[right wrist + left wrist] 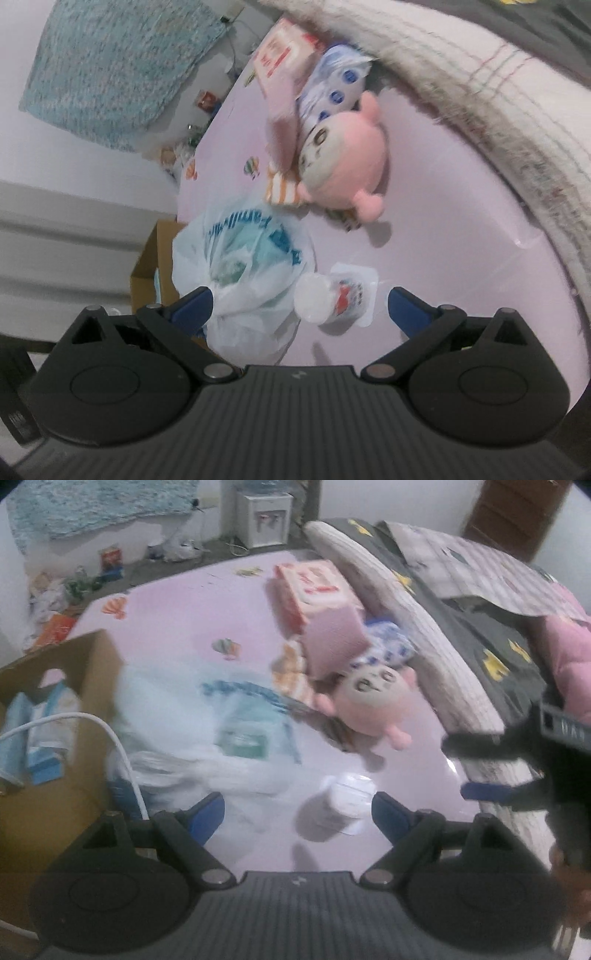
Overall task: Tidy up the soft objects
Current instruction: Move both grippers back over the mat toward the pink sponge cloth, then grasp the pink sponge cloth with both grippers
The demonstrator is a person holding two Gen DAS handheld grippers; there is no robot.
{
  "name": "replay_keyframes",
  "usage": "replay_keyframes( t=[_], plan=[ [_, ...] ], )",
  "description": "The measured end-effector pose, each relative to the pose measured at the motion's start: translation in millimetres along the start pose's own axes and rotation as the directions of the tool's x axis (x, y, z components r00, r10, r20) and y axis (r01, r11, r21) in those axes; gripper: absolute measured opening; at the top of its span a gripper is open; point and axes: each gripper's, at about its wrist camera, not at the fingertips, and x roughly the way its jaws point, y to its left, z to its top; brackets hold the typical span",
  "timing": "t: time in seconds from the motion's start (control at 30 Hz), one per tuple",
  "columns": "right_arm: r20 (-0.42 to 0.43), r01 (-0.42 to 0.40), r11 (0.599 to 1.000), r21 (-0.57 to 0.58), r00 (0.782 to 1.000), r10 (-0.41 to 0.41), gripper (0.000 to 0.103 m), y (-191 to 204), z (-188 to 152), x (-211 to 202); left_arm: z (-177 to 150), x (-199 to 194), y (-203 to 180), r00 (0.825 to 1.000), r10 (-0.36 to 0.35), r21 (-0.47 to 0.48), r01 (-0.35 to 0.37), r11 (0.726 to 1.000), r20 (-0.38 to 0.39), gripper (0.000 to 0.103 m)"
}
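Observation:
A pink plush toy (369, 705) (343, 162) lies on the pink bed sheet (177, 627) (443, 221). It leans against a pink-and-red tissue pack (317, 602) (284, 55) and a blue-dotted white pack (388, 642) (336, 88). A white plastic bag with blue print (221, 720) (240, 266) sits to the left. A small white wrapped pack (343, 805) (332, 299) lies on the sheet just ahead of both grippers. My left gripper (297, 812) is open and holds nothing. My right gripper (301, 306) (476, 768) is wide open and empty, at the right edge of the left wrist view.
An open cardboard box (92, 664) (151, 266) holding blue packs stands left of the bag, with a white cable (118, 749) over it. A folded blanket (424, 627) (480, 92) runs along the right side. A water dispenser (264, 517) and floor clutter lie beyond the bed.

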Motion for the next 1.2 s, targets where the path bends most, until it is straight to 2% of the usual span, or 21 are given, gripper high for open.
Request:
replay_keyframes(
  t=[0.2,0.37,0.47,0.57,0.67,0.77,0.9,1.1,1.2],
  plan=[
    [0.012,-0.011,1.0,-0.025,1.0,0.012,0.102,-7.9,26.3,-8.7,10.8,21.6,-28.2,0.999,0.028,0.006,-0.028,1.0,0.024,0.088],
    [0.038,-0.05,0.996,-0.077,0.998,0.053,0.102,3.9,66.1,-4.0,43.5,40.8,-33.0,0.994,0.075,-0.029,-0.073,0.997,0.084,0.087],
    [0.056,-0.061,0.991,-0.122,0.996,0.068,0.102,19.0,96.5,4.2,66.0,56.4,-31.0,0.992,0.062,-0.055,-0.056,0.997,0.111,0.087],
    [0.056,-0.075,0.988,-0.135,0.995,0.083,0.101,33.2,126.8,22.0,87.0,76.7,-24.2,0.993,0.038,-0.104,-0.027,0.994,0.11,0.08],
    [0.03,-0.071,0.99,-0.126,0.997,0.076,0.1,44.0,153.6,47.0,103.5,96.6,-16.7,0.995,-0.016,-0.14,0.03,0.99,0.098,0.08],
    [-0.019,-0.065,0.995,-0.077,0.998,0.064,0.094,46.9,174.6,75.8,115.0,115.8,-10.5,0.993,-0.087,-0.153,0.097,0.983,0.074,0.081],
    [-0.076,0.0,0.998,-0.056,0.997,-0.004,0.085,48.4,189.3,104.0,126.4,136.9,-7.6,0.993,-0.108,-0.153,0.113,0.982,0.043,0.085],
    [-0.112,0.048,0.998,-0.05,0.992,-0.053,0.072,45.9,190.8,126.8,135.9,161.7,3.3,0.983,-0.184,-0.214,0.181,0.96,0.008,0.089],
    [-0.118,0.049,0.998,-0.047,0.992,-0.055,0.058,44.1,188.9,135.0,139.7,166.5,3.8,0.98,-0.198,-0.224,0.194,0.955,0.007,0.089]
  ],
)
